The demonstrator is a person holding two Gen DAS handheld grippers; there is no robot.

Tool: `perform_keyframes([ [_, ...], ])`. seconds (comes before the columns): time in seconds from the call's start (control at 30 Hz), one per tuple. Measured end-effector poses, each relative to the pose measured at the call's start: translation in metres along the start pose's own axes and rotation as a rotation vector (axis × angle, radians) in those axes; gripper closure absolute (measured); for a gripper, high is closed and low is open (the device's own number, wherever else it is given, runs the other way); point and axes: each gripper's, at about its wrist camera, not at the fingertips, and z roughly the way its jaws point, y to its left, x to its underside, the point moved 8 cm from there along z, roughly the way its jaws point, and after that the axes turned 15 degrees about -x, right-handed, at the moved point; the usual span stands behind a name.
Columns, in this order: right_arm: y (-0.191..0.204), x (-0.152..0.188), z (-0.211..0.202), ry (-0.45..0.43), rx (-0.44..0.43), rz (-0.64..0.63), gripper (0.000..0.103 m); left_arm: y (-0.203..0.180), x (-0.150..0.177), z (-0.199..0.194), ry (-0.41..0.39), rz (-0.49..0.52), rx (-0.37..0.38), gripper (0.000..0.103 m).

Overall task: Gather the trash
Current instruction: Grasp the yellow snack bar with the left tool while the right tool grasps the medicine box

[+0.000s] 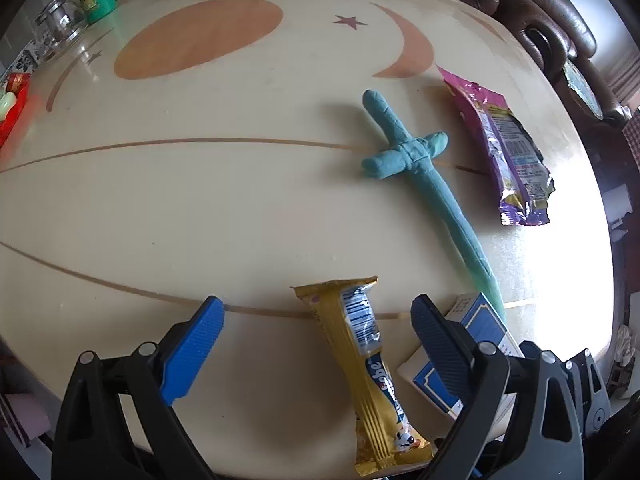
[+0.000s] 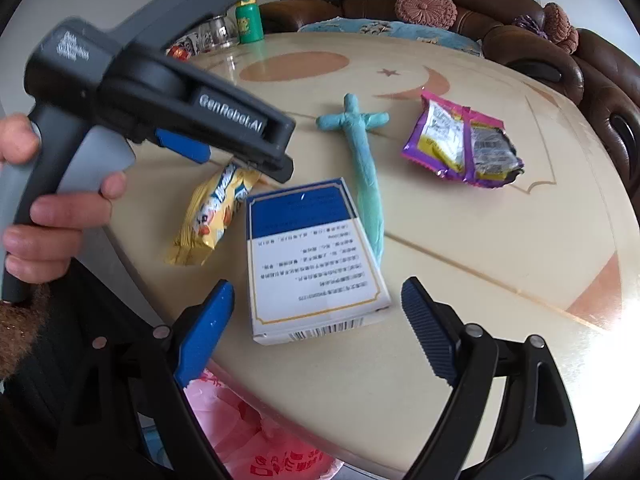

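We see a wide cream table (image 1: 168,208) with much bare surface on the left side and at the far end. Its near edge runs just under both grippers. Below that edge, in the right wrist view, a pink bag (image 2: 256,436) hangs.

Our left gripper (image 1: 316,332) has its fingers spread wide, and the yellow wrapper (image 1: 372,364) lies between them, flat on the table, nearer to the right finger. Our right gripper (image 2: 316,312) is spread too, and the blue box (image 2: 312,260) lies just ahead of its gap.

A teal paper cross (image 1: 420,172) lies beside the box, its tip reaching the box. The purple wrapper (image 1: 504,148) is well apart, near the right edge.
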Motion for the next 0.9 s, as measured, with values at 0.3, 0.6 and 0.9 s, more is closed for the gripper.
perform_keyframes([
  [0.3,0.007,0.004,0.0,-0.045,0.019,-0.027,0.027,-0.001,0.007,-0.004,-0.011,0.009,-0.056,0.029],
  [0.6,0.011,0.003,0.0,-0.07,0.057,-0.024,0.04,-0.006,0.017,-0.011,0.0,0.026,-0.05,0.04],
  [0.9,0.014,0.002,-0.005,-0.087,0.098,-0.021,0.04,-0.006,0.013,-0.012,0.014,0.027,-0.068,0.055],
])
